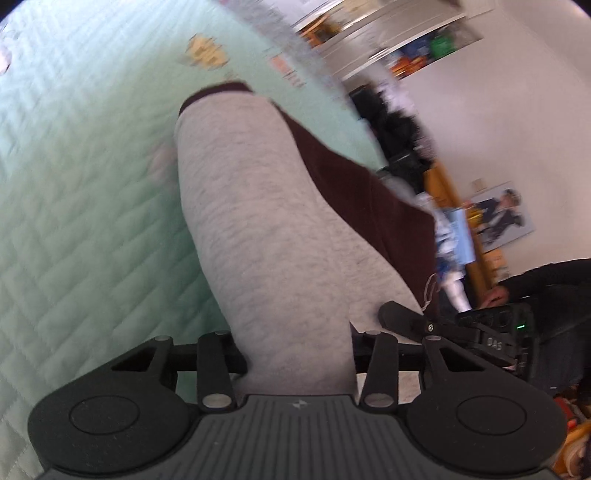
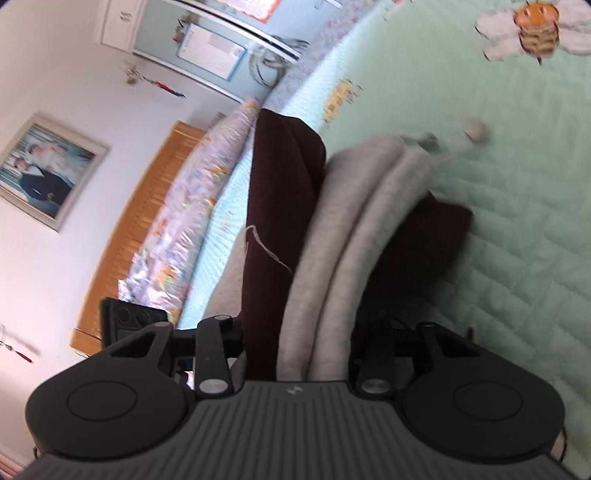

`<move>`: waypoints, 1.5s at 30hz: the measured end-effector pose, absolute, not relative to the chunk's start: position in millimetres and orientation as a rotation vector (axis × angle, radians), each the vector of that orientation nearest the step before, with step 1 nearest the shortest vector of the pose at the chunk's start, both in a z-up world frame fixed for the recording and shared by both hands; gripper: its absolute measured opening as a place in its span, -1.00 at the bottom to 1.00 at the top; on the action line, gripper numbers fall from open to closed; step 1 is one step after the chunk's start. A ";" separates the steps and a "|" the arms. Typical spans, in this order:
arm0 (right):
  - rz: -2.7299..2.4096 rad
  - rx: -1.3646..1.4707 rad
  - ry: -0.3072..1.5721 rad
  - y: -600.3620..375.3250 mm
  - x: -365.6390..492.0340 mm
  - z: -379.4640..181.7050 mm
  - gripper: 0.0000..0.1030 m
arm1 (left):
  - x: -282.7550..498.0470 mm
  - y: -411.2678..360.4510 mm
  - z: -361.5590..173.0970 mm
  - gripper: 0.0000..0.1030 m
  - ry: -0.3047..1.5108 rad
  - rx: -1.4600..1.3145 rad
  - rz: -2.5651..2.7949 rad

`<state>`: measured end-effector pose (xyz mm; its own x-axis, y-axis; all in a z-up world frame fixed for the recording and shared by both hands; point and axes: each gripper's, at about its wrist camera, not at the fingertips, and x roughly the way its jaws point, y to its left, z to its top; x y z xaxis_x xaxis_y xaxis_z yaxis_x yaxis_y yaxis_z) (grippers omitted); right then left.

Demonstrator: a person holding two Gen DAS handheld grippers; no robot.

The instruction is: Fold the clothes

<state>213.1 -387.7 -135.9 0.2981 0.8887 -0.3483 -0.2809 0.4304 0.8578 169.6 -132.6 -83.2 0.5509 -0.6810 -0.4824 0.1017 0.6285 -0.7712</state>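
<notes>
- Our left claw [image 1: 295, 354] is clenched on a grey and maroon garment [image 1: 258, 221], which stretches away from the jaws over the mint quilted bed [image 1: 81, 184].
- Our right claw [image 2: 295, 347] grips bunched folds of the same garment [image 2: 332, 229], grey beside maroon.
- A bee patch [image 2: 535, 26] decorates the quilt.
- A framed picture [image 2: 40, 170] hangs on the wall.
</notes>
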 end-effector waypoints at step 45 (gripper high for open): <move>1.516 0.570 1.140 19.0 116.1 -11.6 -0.15 | -187.5 185.7 7.8 -0.07 0.411 -0.907 -0.026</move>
<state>116.1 19.0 -11.6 -0.2825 0.9338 -0.2197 -0.4703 0.0648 0.8801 -187.5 185.7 7.8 0.9221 -0.1932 -0.3354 -0.1497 0.6212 -0.7693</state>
